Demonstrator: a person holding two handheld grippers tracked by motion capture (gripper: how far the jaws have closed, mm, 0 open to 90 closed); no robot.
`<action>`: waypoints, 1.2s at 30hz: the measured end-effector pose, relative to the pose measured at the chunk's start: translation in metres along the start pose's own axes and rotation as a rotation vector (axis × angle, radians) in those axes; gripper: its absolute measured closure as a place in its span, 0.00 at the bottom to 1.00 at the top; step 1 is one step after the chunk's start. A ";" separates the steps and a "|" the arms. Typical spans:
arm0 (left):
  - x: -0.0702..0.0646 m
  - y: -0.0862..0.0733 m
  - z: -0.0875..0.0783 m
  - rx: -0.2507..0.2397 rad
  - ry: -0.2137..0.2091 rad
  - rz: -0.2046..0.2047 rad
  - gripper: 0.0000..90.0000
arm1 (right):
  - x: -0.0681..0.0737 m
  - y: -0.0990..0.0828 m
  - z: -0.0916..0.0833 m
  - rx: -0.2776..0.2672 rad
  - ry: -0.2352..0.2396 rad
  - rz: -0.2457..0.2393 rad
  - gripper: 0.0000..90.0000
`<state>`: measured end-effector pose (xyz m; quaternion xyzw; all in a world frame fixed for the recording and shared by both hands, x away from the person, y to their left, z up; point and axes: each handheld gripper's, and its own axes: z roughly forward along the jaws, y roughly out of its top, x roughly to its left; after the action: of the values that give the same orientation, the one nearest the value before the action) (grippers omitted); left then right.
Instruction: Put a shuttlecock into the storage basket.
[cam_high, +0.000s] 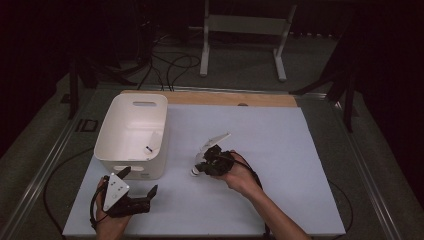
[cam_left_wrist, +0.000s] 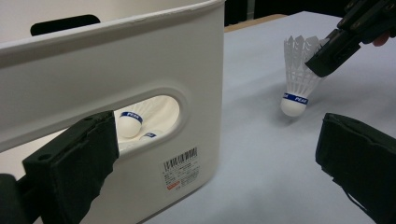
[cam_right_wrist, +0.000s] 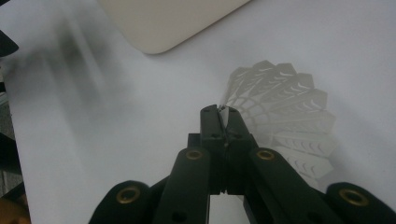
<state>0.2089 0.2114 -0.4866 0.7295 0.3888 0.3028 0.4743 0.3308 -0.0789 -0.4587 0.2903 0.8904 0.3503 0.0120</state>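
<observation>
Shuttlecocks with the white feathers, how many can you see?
3. One white feathered shuttlecock is pinched by the right gripper on the pale blue table mat. Two more cork heads show through the white plastic basket's handle slot; others may be hidden inside.

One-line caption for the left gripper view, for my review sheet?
Left gripper's open jaws frame the white bin, shuttlecocks visible through its handle slot, while the right gripper pinches another shuttlecock by its feathers.

Shuttlecock (cam_high: 199, 167) right of bin (cam_high: 131, 131), on table (cam_high: 280, 150)
</observation>
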 end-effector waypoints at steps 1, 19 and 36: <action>0.000 0.000 0.000 0.000 0.000 0.000 0.00 | 0.000 0.001 -0.001 -0.002 0.000 -0.002 1.00; 0.000 0.000 0.000 0.000 -0.001 -0.001 0.00 | 0.001 0.008 -0.008 -0.032 -0.010 0.004 1.00; 0.000 0.000 0.000 0.002 0.000 0.001 0.00 | -0.001 0.013 -0.013 -0.056 -0.020 -0.007 1.00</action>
<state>0.2091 0.2111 -0.4867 0.7300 0.3888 0.3027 0.4736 0.3347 -0.0801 -0.4406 0.2900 0.8812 0.3722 0.0302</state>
